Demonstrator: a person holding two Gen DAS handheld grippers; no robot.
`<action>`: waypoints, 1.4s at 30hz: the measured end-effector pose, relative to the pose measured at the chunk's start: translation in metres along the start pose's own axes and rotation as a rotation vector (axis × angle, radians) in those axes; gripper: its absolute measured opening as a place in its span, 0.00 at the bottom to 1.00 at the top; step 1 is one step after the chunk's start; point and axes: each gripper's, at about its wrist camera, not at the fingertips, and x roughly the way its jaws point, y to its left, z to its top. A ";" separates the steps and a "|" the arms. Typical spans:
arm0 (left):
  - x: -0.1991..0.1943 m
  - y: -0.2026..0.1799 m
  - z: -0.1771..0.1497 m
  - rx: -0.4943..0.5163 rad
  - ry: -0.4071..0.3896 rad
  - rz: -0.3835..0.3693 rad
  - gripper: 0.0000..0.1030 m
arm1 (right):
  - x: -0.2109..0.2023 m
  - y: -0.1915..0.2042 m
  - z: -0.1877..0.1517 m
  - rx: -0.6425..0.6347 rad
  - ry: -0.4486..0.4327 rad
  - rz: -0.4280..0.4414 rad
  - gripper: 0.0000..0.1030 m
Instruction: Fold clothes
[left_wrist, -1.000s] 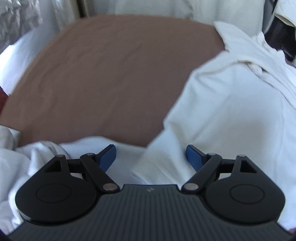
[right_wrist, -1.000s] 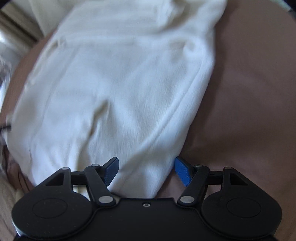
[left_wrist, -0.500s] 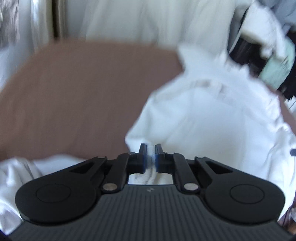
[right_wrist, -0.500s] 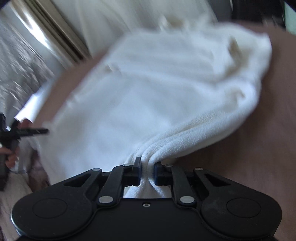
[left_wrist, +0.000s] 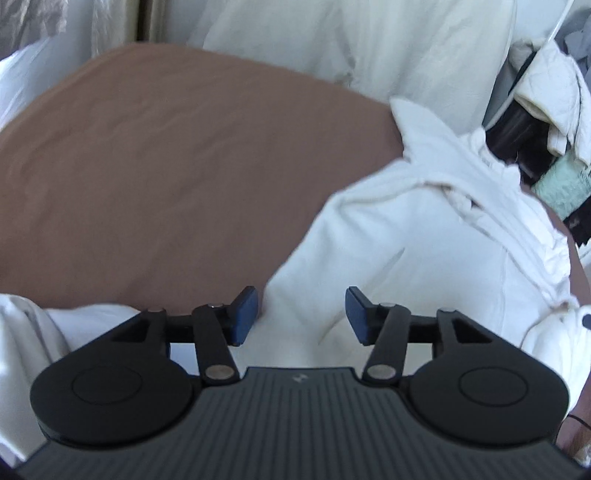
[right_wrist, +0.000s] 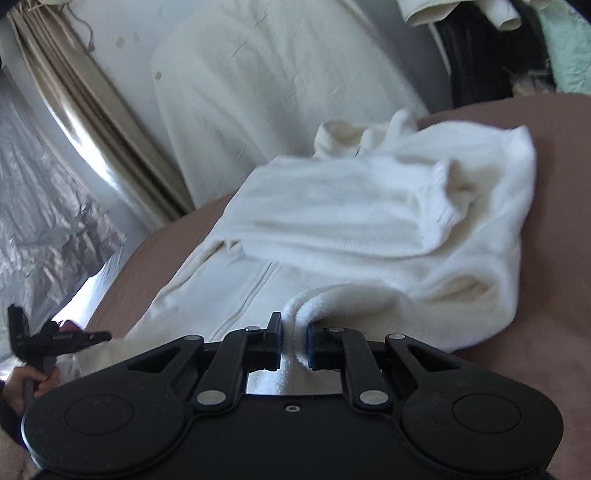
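— While the cream fleece zip-up jacket (right_wrist: 369, 229) lies rumpled on the brown bedsheet (left_wrist: 166, 166), what has the right gripper (right_wrist: 294, 341) got?

— A bunched fold of its near hem, clenched tight between the pads and raised off the sheet.

— And the left gripper (left_wrist: 301, 319)?

— Its jaws are opening; the blue pads (left_wrist: 243, 314) stand apart over the jacket's near edge, pressing on nothing.

— Anything else nearby?

— Beige curtains (right_wrist: 92, 122) hang behind the bed, beside a white pillow (right_wrist: 258, 85).
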 end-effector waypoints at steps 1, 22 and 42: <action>0.005 -0.001 -0.001 0.008 0.029 0.012 0.53 | 0.001 0.002 -0.001 -0.003 0.008 0.009 0.16; 0.009 -0.031 -0.017 0.205 0.058 -0.013 0.54 | 0.014 0.028 -0.049 -0.094 0.403 -0.023 0.63; -0.022 -0.037 -0.008 0.038 -0.268 -0.105 0.06 | -0.011 0.032 -0.013 -0.075 0.010 0.021 0.21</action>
